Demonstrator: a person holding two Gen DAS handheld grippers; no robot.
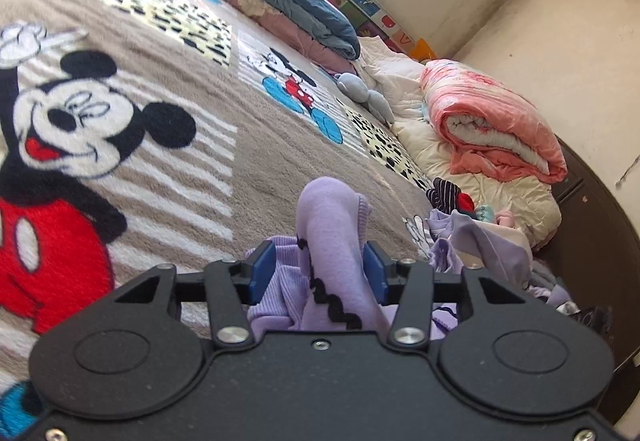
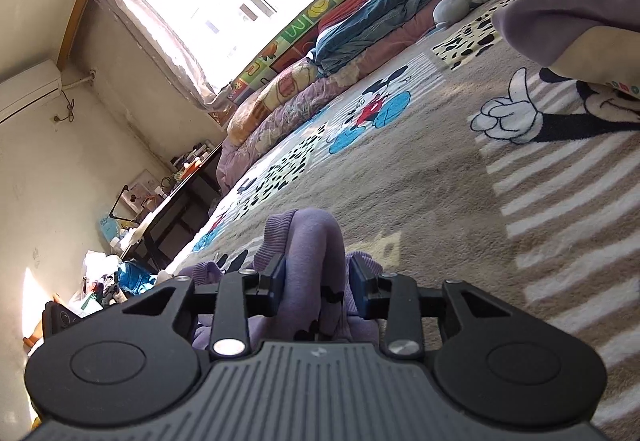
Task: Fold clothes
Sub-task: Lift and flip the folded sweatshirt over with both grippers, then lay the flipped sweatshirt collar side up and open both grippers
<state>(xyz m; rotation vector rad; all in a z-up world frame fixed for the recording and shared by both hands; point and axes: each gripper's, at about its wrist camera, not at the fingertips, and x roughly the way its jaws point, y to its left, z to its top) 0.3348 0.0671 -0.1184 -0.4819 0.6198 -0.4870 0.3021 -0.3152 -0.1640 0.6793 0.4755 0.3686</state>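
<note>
Since both hand-held grippers stand partly spread with purple cloth loose between the pads, the left hand-held gripper (image 1: 320,269) and right hand-held gripper (image 2: 318,277) grip nothing firmly, so the fold could slump or spring open on the bed (image 1: 256,161) if they pull away crooked. Cloth might also snag on a pad and drag. The purple sweatshirt (image 1: 332,225) is soft fleece with ribbed cuffs and black print, bunched at the bed's near edge, beside 1 pile of unfolded clothes (image 1: 480,233).
</note>
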